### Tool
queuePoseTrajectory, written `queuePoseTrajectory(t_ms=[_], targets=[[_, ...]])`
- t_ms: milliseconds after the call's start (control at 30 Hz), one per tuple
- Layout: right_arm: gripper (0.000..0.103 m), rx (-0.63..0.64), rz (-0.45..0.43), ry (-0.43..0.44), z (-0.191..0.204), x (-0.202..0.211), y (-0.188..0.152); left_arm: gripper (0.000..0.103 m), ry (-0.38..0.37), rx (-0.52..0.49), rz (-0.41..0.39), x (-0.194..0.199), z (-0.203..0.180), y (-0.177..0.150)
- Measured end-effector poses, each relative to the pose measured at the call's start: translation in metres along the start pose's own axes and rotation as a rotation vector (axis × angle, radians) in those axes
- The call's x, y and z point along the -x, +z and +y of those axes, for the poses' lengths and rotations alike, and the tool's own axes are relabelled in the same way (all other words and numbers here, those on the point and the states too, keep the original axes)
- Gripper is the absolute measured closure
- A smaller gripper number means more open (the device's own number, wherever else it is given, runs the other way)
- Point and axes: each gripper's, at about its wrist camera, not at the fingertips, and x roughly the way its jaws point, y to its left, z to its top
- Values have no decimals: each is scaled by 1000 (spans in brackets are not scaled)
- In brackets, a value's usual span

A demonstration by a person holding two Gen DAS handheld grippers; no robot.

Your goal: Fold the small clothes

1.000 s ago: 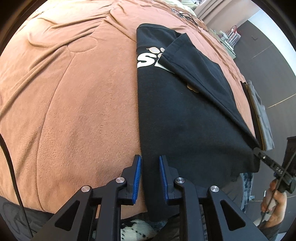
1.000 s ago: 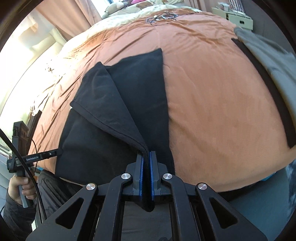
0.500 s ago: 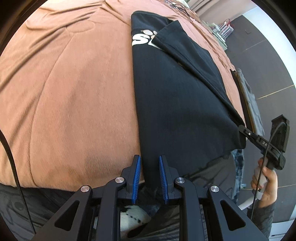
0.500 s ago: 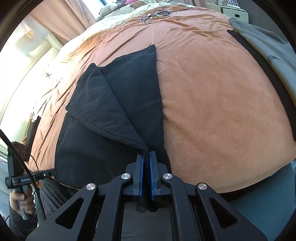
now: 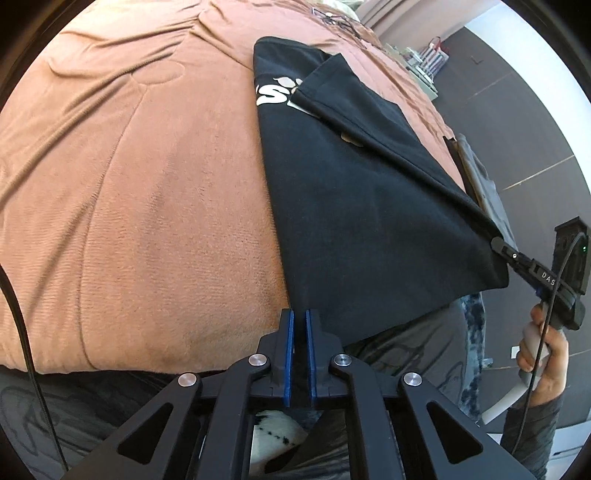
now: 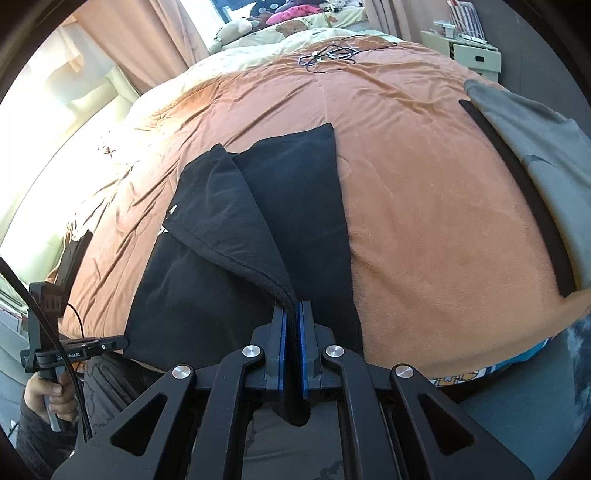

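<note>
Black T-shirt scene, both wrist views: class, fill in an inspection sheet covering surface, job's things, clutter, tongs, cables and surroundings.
Surface: orange-brown bedspread, lightly creased.
Job's things: black T-shirt, white print, one side folded diagonally over, near edge hanging off the bed.
Clutter: grey garment at the bed's right edge.
Tongs: left tongs shut on the shirt's near-left corner; right tongs shut on its near-right corner.
Cables: black tangled cable at the bed's far end; a lead trailing from the left tool.
Surroundings: curtains, soft toys, white shelf unit.
</note>
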Motion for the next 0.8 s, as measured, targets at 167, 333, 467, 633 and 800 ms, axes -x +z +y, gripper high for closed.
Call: queuePoseTrajectory(t_ms=[167,333,467,633,800], targets=[[101,-25,40,-2,-14,-22,-10,102,16,-3,20,-3,8,-3],[99,-31,92,-11,-21,-43,-12,102,38,-12,42,-5,2,2],[61,72,71,-64,0,-37,-3,63,4,-9,22,2,0,16],[22,196,40,-94,33,-44,3,42,20,9,-39,3,0,40],[22,247,78,-83,50,-78,12,42,10,47,-63,-11,3,57]])
